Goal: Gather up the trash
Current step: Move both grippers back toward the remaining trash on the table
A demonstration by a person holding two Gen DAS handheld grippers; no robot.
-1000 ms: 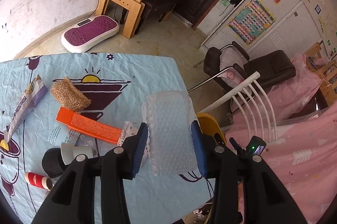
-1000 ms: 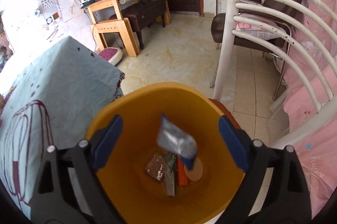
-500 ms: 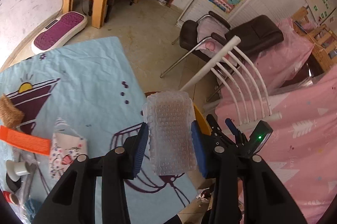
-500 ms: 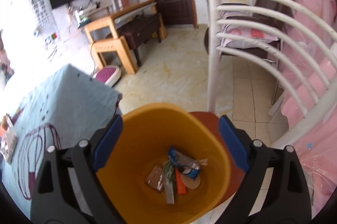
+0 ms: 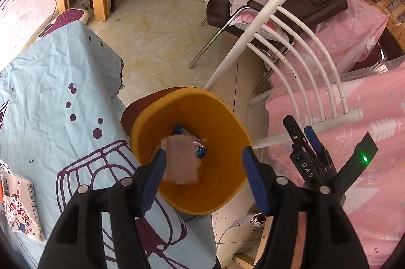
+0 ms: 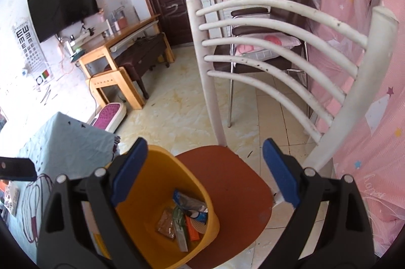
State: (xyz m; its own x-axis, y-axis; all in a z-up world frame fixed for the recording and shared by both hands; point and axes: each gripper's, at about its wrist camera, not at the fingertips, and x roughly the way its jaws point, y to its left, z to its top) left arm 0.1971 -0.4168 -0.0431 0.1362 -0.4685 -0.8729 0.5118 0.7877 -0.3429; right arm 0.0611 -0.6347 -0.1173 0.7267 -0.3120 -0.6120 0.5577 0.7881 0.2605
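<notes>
Yellow-orange plastic bin (image 5: 222, 183), open at top, standing on the brown-red chair seat, just beside the near right edge of the cloth-covered surface. Inside, at the bottom: a translucent bubble-textured sheet (image 5: 180, 162), pale and blurred, over a silver-and-blue wrapper (image 6: 189, 205). Also a brown packet (image 6: 165, 226), a green strip (image 6: 180, 236) and an orange piece (image 6: 191, 232), lying flat together.

Black left tool (image 5: 205, 176), right tool (image 6: 205, 172); blue pads, silver screws.

Table (image 5: 50, 96), blue printed cloth: printed packet (image 5: 20, 203) at edge. Chair seat (image 6: 227, 183): yellow bin (image 6: 152, 193).
</notes>
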